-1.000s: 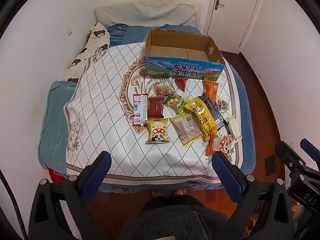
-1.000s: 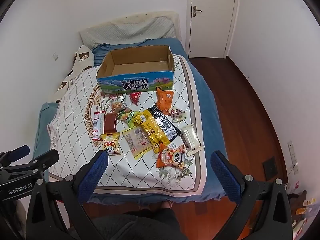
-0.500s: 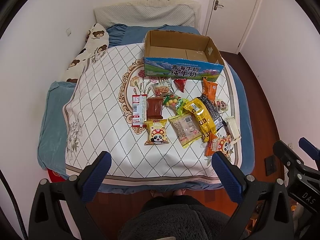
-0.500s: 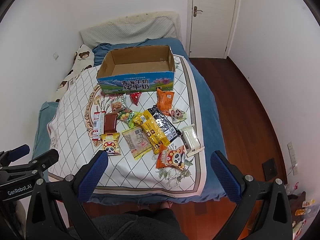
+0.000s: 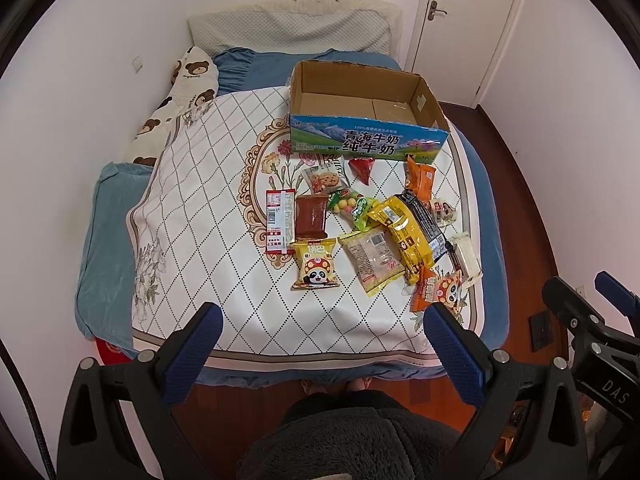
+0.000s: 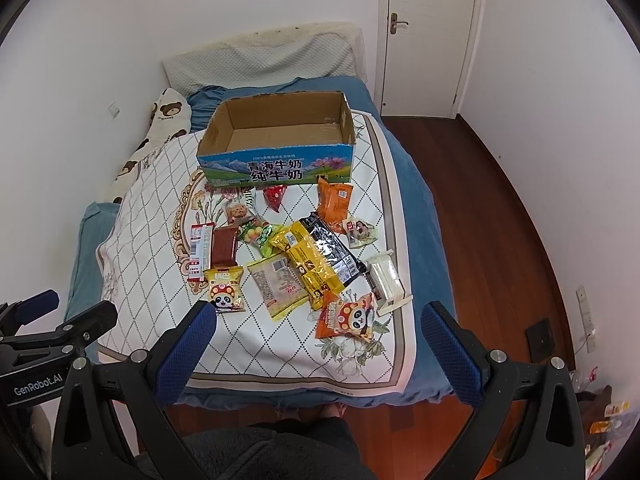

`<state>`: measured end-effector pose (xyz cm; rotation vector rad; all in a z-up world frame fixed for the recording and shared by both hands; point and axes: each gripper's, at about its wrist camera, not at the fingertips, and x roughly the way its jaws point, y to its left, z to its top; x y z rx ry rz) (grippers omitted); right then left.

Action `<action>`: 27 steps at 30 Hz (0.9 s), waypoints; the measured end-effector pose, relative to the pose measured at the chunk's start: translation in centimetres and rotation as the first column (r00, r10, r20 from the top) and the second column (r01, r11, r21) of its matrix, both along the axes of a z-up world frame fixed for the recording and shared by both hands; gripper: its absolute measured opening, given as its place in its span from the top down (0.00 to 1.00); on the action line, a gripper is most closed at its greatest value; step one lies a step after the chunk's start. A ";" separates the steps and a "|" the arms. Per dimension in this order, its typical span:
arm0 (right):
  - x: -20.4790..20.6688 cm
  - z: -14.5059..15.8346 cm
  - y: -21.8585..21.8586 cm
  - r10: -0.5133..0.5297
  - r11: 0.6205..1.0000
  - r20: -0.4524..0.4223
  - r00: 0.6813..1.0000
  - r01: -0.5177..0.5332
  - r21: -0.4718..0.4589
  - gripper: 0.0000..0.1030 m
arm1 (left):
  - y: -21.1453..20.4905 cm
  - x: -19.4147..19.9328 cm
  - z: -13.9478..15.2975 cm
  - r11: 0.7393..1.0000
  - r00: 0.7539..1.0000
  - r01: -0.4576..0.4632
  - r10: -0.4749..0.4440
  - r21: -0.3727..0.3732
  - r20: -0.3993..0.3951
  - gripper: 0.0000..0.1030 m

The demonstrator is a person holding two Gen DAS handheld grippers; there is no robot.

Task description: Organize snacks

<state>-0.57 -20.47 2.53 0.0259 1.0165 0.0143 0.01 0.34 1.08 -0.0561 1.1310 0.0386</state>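
Note:
Several snack packets lie scattered on a patterned bedspread (image 5: 208, 184): a yellow panda packet (image 5: 314, 264), an orange panda packet (image 6: 346, 316), a long yellow bag (image 5: 400, 232), a brown bar (image 5: 310, 216) and a red-white packet (image 5: 280, 218). An empty open cardboard box (image 5: 360, 108) stands behind them; it also shows in the right wrist view (image 6: 280, 136). My left gripper (image 5: 320, 344) is open and empty, held above the foot of the bed. My right gripper (image 6: 320, 340) is open and empty beside it.
The bed (image 6: 416, 200) stands against the left wall, with a bear-print pillow (image 5: 188, 80) and a grey pillow (image 5: 288, 32) at its head. Wooden floor (image 6: 492, 216) runs along the right side to a closed white door (image 6: 428, 32). The person's lap (image 5: 352, 432) is below the grippers.
Both views have shifted very slightly; the snacks, the box and both open grippers stay as they were.

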 end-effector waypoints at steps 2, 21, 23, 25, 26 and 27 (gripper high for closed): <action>-0.1 0.0 0.1 0.000 1.000 0.000 1.000 0.000 -0.002 0.00 | 0.2 0.0 0.1 1.000 1.000 0.002 -0.002 -0.002 0.001 0.00; 0.2 0.2 0.2 0.000 1.000 0.002 1.000 0.000 -0.002 0.00 | 0.3 0.0 0.1 1.000 1.000 0.002 -0.002 -0.001 0.005 0.00; 0.2 0.2 0.2 0.000 1.000 0.001 1.000 0.000 -0.003 0.00 | 0.3 0.0 0.2 1.000 1.000 0.002 -0.002 -0.001 0.005 0.00; 0.2 0.2 0.2 0.000 1.000 0.001 1.000 0.000 -0.001 0.00 | 0.3 0.0 0.1 1.000 1.000 0.002 -0.002 -0.001 0.006 0.00; 0.2 0.2 0.2 0.000 1.000 0.000 1.000 0.000 -0.002 0.00 | 0.2 0.0 0.2 1.000 1.000 0.004 -0.004 0.000 0.006 0.00; 0.1 0.2 0.2 0.000 1.000 0.000 1.000 0.000 -0.002 0.00 | 0.2 0.0 0.2 1.000 1.000 0.003 -0.003 0.000 0.006 0.00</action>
